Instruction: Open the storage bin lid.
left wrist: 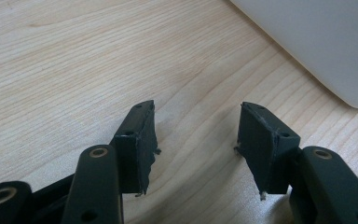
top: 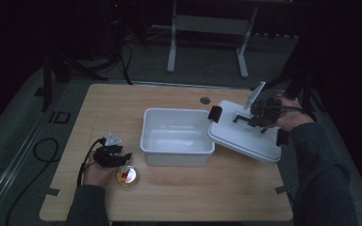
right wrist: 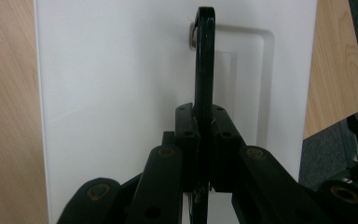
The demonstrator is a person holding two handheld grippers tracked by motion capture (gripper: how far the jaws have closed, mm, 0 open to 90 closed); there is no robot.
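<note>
Your right gripper point(top: 259, 115) is clamped on the thin black carrying handle point(right wrist: 205, 70) of the flat white rectangular plastic lid point(top: 245, 134). In the right gripper view its two black jaws press flat against either side of that handle, which rises straight up between them with the lid's white surface spread out behind it. From above, the lid sits tilted beneath this gripper, its near-left edge resting on the right rim of the open white rectangular plastic bin point(top: 176, 136), with a black latch clip point(top: 214, 114) at that end and another point(top: 282, 137) on the side nearest your right forearm.

Your left gripper point(top: 109, 153) is spread open with nothing between its jaws. In the left gripper view the two pads point(left wrist: 142, 140) stand well apart over the bare light wooden table point(left wrist: 74, 70), and the bin's white wall curves in ahead and to the right of them. In the high view a small round yellow disc with a red centre point(top: 127, 175) lies on the table just beside this gripper, on the side toward you, close to your left hand point(top: 94, 172).
</note>
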